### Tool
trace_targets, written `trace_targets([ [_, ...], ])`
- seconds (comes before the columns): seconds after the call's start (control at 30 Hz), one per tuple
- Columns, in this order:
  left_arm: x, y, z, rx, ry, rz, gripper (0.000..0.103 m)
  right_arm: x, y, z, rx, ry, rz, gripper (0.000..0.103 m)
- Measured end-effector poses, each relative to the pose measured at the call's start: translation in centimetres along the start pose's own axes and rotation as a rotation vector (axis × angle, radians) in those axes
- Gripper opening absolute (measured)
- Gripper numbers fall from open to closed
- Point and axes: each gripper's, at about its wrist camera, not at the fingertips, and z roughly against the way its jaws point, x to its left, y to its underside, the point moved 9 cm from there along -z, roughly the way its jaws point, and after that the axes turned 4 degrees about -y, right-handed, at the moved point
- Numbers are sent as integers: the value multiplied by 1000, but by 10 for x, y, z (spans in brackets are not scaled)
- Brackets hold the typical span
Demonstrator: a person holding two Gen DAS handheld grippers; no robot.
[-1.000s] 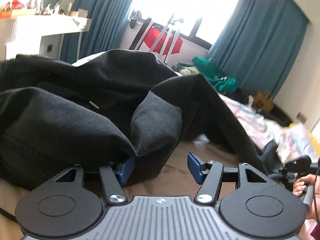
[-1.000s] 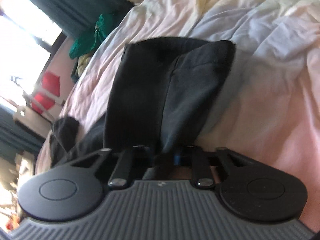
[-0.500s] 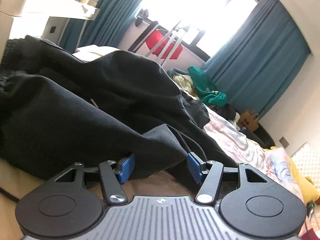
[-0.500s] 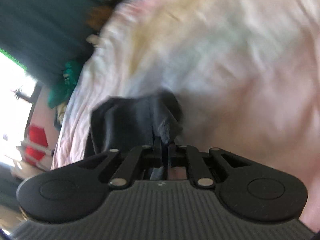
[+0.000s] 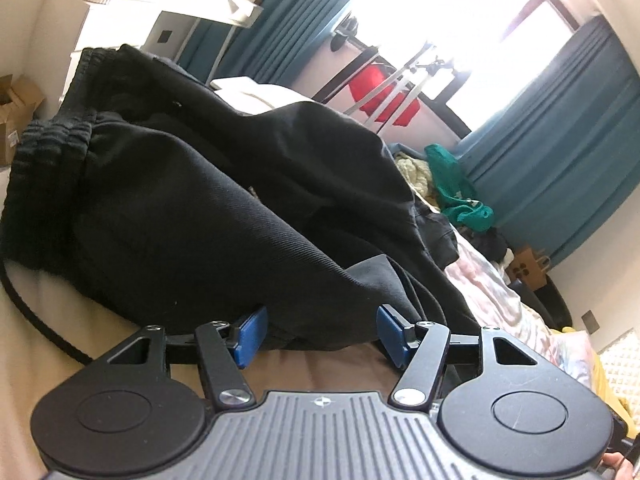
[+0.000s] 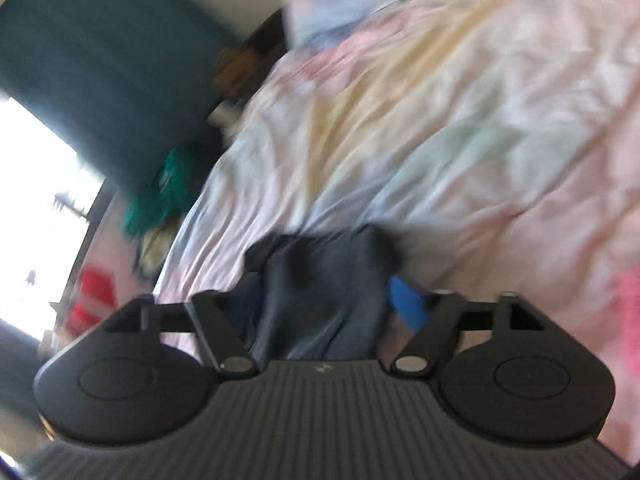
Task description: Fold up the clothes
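Observation:
A black pair of trousers (image 5: 208, 216) lies heaped on the bed, its ribbed waistband (image 5: 48, 168) at the left. My left gripper (image 5: 318, 332) is open, low on the tan sheet, with a fold of the black cloth lying between its blue pads, untouched. In the blurred right wrist view, my right gripper (image 6: 324, 300) is open, and a dark end of the garment (image 6: 320, 280) lies loose between its fingers over the pastel bedspread (image 6: 460, 128).
A black cord (image 5: 36, 320) runs along the sheet at the left. A green and yellow clothes pile (image 5: 448, 184) lies further up the bed. A white desk (image 5: 168, 8), teal curtains (image 5: 568, 152) and a drying rack with red cloth (image 5: 384, 92) stand behind.
My right gripper was shut on the dark cloth and has opened while swinging over the bedspread. My left gripper stayed open and the black garment has settled lower in front of it.

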Motion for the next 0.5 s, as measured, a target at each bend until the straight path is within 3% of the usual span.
trace_targets([
  [0.13,2,-2,-9,-13,-8,-10,62,16,8,-12,44,-15,86,80],
  [0.23,5,-3,-20,-11,-21,3,60,18,14,-39,54,50,144,80],
  [0.3,9,-3,-26,-4,-22,27,60,20,20,-57,67,99,200,72],
  [0.43,12,-3,-29,3,-8,58,60,18,31,-62,67,199,295,43],
  [0.47,13,-3,-29,3,-6,65,60,19,30,-59,56,194,300,15],
  [0.5,13,-3,-29,3,-4,71,61,22,26,-56,41,170,294,15],
])
